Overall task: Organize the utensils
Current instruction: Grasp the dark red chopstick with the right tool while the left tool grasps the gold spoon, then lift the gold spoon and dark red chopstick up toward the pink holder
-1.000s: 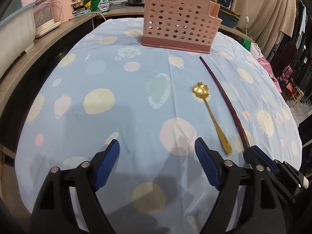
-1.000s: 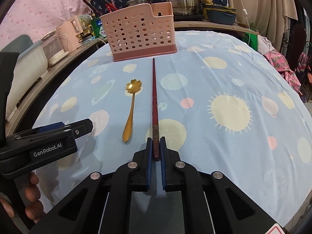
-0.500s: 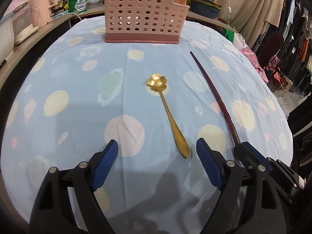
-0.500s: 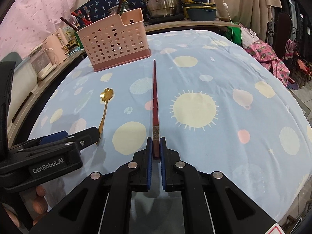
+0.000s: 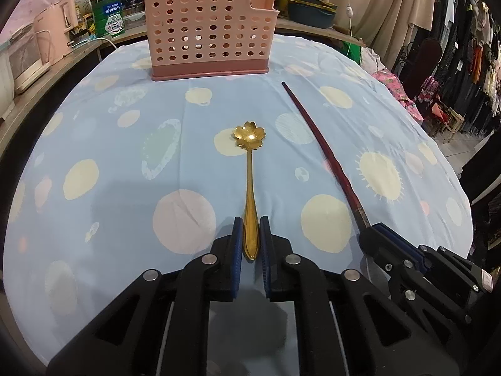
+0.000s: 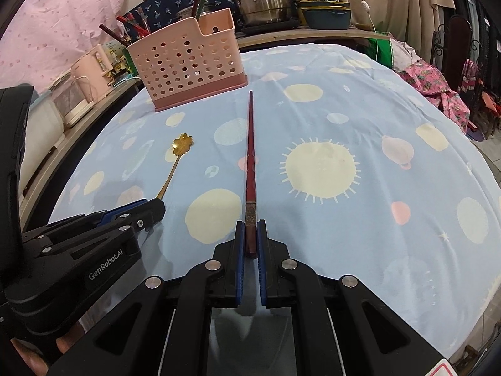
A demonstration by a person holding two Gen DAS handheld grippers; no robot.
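Observation:
A gold spoon (image 5: 250,138) with a flower-shaped bowl lies on the blue patterned tablecloth (image 5: 125,188), handle toward me. My left gripper (image 5: 250,219) is closing, and its blue pads (image 5: 238,238) press the sides of the handle end. To the right lies a dark red chopstick (image 5: 322,150), with my right gripper (image 6: 251,224) shut on its near end. In the right wrist view the chopstick (image 6: 250,144) points at the pink perforated utensil holder (image 6: 188,62) at the far side. The spoon (image 6: 182,145) and left gripper (image 6: 153,206) show at the left.
A counter behind the table carries pink appliances (image 5: 53,40), a green box (image 5: 111,23), steel pots (image 6: 263,0) and bowls (image 6: 325,15). Hanging clothes (image 5: 469,47) crowd the right. The tablecloth drops away at the round table's edges. A person's fingers (image 6: 65,344) hold the left gripper.
My left gripper shifted right until the spoon handle lay between its wide-open jaws, then the jaws closed on the handle. The right gripper kept its grip on the chopstick.

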